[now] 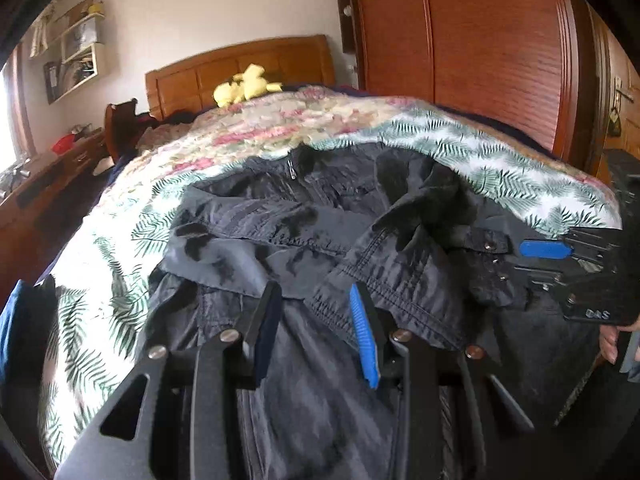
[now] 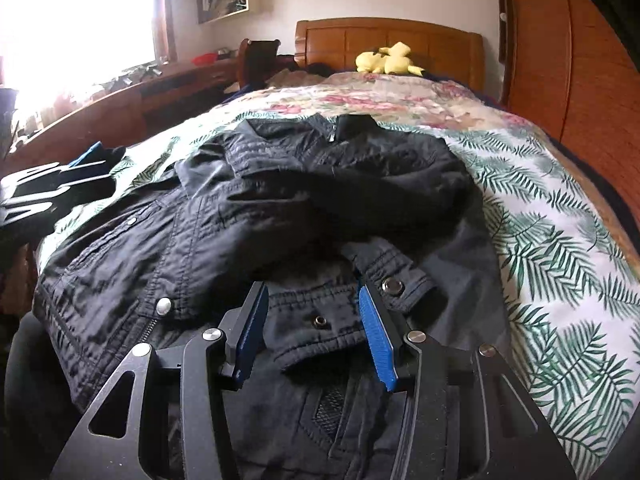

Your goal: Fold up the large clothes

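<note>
A dark navy jacket (image 1: pixel 304 240) lies rumpled on the bed, collar and zipper toward the headboard; it also shows in the right wrist view (image 2: pixel 280 208). My left gripper (image 1: pixel 316 292) is open, its fingers just above the jacket's lower body, with nothing between them. My right gripper (image 2: pixel 310 292) is open over a snap-button cuff (image 2: pixel 384 280) and hem near the jacket's bottom edge. The right gripper also shows in the left wrist view (image 1: pixel 568 256) at the right edge, by the cuff. The left gripper shows at the left edge of the right wrist view (image 2: pixel 52 188).
The bed has a leaf-print sheet (image 2: pixel 560 232) and a floral quilt (image 2: pixel 380 96). A yellow plush toy (image 2: pixel 386 60) lies by the wooden headboard (image 2: pixel 400 36). A wooden wardrobe (image 1: pixel 480 40) stands on the right, a desk (image 2: pixel 120 92) under the window on the left.
</note>
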The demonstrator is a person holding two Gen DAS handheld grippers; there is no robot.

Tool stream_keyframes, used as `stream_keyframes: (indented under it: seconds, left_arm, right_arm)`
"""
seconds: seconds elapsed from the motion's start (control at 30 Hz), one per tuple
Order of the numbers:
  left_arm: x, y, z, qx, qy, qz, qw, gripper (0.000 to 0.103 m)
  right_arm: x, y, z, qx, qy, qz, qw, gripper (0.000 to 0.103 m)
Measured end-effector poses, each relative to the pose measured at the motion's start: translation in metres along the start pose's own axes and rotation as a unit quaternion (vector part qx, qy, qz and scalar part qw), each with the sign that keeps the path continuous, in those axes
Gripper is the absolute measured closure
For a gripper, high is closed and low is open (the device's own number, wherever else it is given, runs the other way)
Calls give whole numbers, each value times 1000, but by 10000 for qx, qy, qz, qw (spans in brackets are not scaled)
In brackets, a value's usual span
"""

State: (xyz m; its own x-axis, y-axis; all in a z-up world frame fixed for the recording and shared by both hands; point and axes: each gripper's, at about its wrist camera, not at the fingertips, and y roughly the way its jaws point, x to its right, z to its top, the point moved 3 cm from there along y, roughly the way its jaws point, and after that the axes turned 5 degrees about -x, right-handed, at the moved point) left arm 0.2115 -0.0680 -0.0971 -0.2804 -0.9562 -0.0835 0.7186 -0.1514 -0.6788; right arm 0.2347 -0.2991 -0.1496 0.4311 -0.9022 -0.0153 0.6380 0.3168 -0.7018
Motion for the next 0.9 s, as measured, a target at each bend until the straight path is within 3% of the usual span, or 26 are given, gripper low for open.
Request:
stream_keyframes:
  seconds: [0.3, 0.6, 0.9]
  left_arm:
    - [-4, 66, 14, -715, -160, -473, 9962, 69]
    - [-1, 105, 0, -1343, -159, -378, 9901, 69]
    - [3, 113, -4, -1389, -56, -355, 9897, 69]
  right_arm:
    - [-2, 2, -9, -69, -48, -81, 9999, 55]
    - [0, 3, -11, -77, -52, -133, 9999, 55]
    - [-2, 1, -10, -67, -83, -162, 9998, 55]
